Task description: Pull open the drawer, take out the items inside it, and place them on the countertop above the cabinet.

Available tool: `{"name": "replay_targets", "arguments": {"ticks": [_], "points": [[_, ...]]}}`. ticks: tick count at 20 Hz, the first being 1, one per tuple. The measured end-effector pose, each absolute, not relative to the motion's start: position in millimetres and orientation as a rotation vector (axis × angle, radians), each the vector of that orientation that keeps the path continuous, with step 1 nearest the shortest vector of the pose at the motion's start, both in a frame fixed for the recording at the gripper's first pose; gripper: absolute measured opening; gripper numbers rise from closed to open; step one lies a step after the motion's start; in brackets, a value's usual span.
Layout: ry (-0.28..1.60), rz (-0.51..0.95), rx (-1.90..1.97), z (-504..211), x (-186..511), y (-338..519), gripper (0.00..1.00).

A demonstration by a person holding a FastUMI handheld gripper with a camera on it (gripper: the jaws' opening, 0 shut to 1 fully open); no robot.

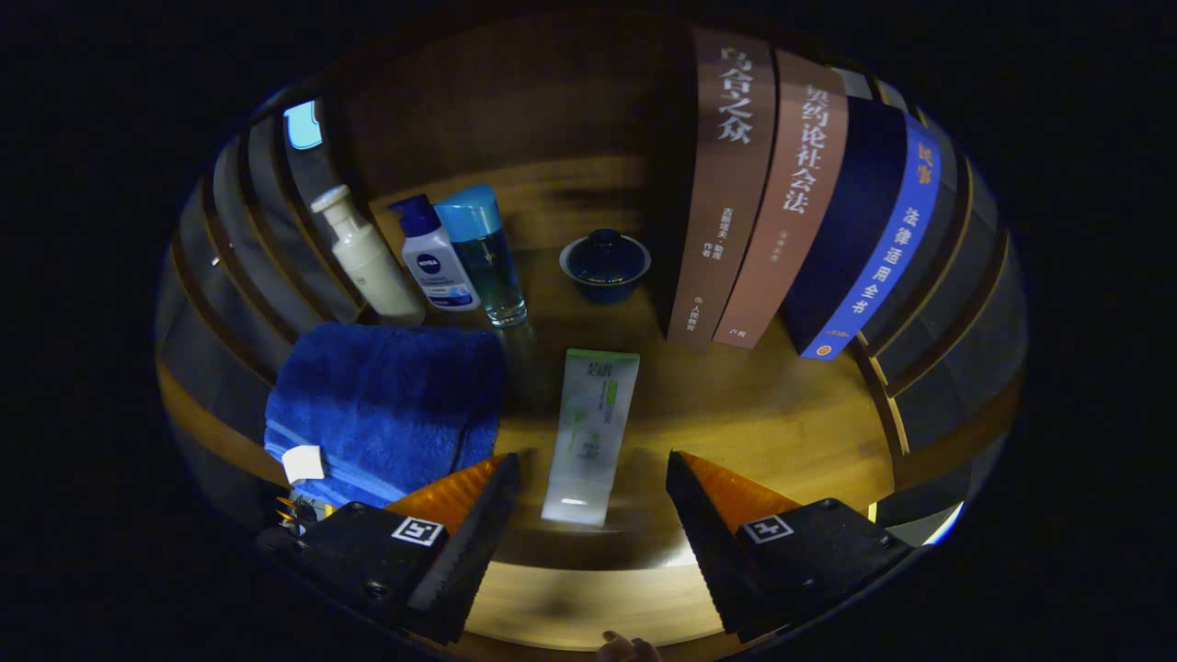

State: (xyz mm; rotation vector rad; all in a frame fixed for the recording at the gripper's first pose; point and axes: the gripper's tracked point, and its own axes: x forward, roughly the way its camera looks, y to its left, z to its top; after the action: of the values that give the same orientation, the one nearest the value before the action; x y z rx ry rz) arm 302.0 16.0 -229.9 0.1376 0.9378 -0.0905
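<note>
On the countertop [791,414], one white tube [590,432] is seen lying between the spread, empty fingers [593,487], its far end pointing toward the back. Counted along the back edge are three bottles [432,253], one lidded blue cup [605,265] and four upright books [791,198]; one folded blue towel [386,405] lies at the left. Open wood is left to the tube's right.
</note>
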Motion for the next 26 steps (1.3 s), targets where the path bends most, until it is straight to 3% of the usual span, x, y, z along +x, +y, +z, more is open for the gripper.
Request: {"name": "replay_targets", "arguments": {"ticks": [14, 18, 26], "points": [[0.309, -0.019, 0.113, -95.4, 104.1, 47.8, 1.0], [0.203, -0.013, 0.14, -109.1, 47.7, 51.9, 1.0], [0.168, -0.031, 0.125, -182.3, -23.0, 63.3, 0.99]]}}
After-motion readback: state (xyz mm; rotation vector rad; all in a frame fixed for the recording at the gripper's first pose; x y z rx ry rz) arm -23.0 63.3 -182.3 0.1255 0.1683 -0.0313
